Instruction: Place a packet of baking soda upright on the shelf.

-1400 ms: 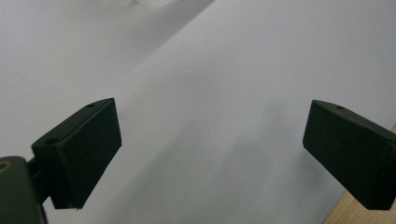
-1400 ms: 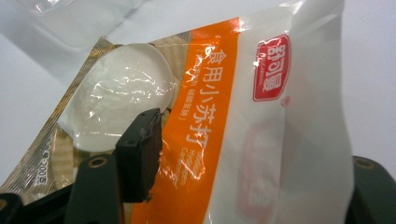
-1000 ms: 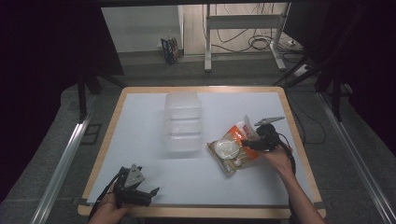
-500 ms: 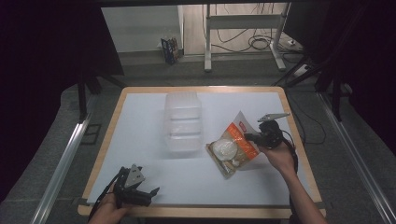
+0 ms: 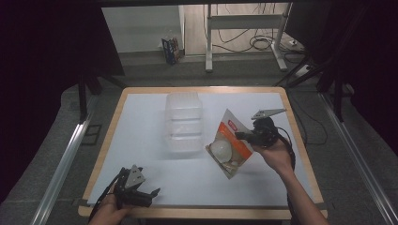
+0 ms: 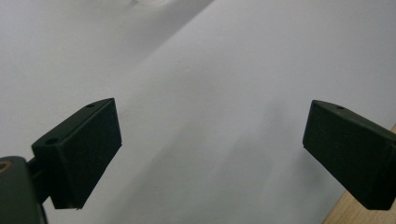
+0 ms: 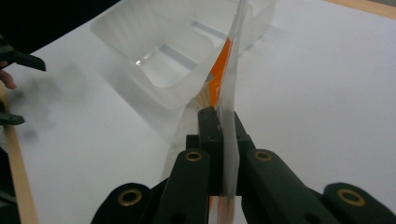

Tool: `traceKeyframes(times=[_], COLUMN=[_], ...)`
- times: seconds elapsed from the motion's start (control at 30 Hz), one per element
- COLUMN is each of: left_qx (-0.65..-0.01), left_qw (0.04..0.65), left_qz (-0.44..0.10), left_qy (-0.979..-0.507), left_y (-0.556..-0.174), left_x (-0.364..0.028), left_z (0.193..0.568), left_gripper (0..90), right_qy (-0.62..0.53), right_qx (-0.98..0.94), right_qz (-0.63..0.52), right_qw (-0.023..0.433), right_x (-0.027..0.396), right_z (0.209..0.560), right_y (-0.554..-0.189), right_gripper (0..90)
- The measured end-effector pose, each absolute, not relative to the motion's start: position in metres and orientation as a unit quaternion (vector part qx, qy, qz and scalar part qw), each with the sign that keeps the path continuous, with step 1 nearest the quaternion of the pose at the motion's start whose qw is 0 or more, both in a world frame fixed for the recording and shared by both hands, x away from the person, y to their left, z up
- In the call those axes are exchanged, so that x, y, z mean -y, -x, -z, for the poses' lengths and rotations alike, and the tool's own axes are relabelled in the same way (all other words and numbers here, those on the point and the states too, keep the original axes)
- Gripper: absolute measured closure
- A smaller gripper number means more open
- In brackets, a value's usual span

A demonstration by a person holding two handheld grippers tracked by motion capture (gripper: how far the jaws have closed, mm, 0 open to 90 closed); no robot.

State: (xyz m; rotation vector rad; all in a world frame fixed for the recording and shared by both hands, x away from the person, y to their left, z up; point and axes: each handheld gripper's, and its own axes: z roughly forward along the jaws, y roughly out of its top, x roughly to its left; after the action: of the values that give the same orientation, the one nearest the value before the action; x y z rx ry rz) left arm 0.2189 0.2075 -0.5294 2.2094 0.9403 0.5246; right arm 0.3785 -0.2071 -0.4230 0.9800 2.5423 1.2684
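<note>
Dim room, dark floor with cables beyond the far edge — and a white-topped desk (image 5: 155, 140) with a pale wooden rim in the middle of it. Near the desk's centre, slightly toward the far edge, stood a clear plastic container (image 5: 184, 123), ribbed and see-through, its inner compartments visible in the right gripper view (image 7: 173, 60). Just to its right, held clear of the desk top and tilted: an orange-and-white light bulb packet (image 5: 232, 144), bulb end down and toward the container, top corner up. Clamped on the packet's right edge by the right gripper (image 5: 244, 136) — jaws pressed tight on the thin plastic, seen edge-on in the right gripper view (image 7: 224, 140), packet (image 7: 223, 70) rising straight up between the two black jaws. Jaws had just been closing, the packet between them. Right hand (image 5: 274, 154) wrapped round the gripper body, toward the desk's right edge. Over at the near left corner: left gripper (image 5: 155, 191) resting low, jaws wide apart, nothing but bare white desk top between them in the left gripper view (image 6: 210, 144). Well apart from packet and container.
</note>
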Motion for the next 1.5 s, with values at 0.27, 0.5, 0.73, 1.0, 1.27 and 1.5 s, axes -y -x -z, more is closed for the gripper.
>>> traceKeyframes(times=[0.27,0.5,0.73,1.0,1.27,1.5], left_qx=[-0.366,-0.364,-0.369,-0.370,-0.377,-0.377], left_qw=[0.341,0.341,0.345,0.346,0.347,0.347], left_qz=[-0.199,-0.199,-0.197,-0.198,-0.198,-0.199], left_qy=[-0.843,-0.843,-0.840,-0.839,-0.836,-0.836], left_y=[-0.219,-0.219,-0.219,-0.219,-0.220,-0.220], left_x=[-0.210,-0.209,-0.211,-0.211,-0.212,-0.212], left_z=[0.529,0.529,0.529,0.529,0.529,0.529], left_gripper=[4.1,4.4,4.2,4.0,3.3,3.3], right_qy=[-0.308,-0.301,-0.304,-0.306,-0.302,-0.298], right_qx=[-0.852,-0.856,-0.853,-0.847,-0.842,-0.840], right_qz=[-0.415,-0.407,-0.405,-0.412,-0.422,-0.429], right_qw=[0.081,0.107,0.124,0.142,0.147,0.146], right_x=[0.193,0.187,0.185,0.179,0.170,0.159], right_z=[0.410,0.400,0.387,0.370,0.356,0.350], right_y=[-0.377,-0.381,-0.396,-0.416,-0.432,-0.446], right_gripper=[88.5,88.6,88.5,88.5,88.6,88.5])
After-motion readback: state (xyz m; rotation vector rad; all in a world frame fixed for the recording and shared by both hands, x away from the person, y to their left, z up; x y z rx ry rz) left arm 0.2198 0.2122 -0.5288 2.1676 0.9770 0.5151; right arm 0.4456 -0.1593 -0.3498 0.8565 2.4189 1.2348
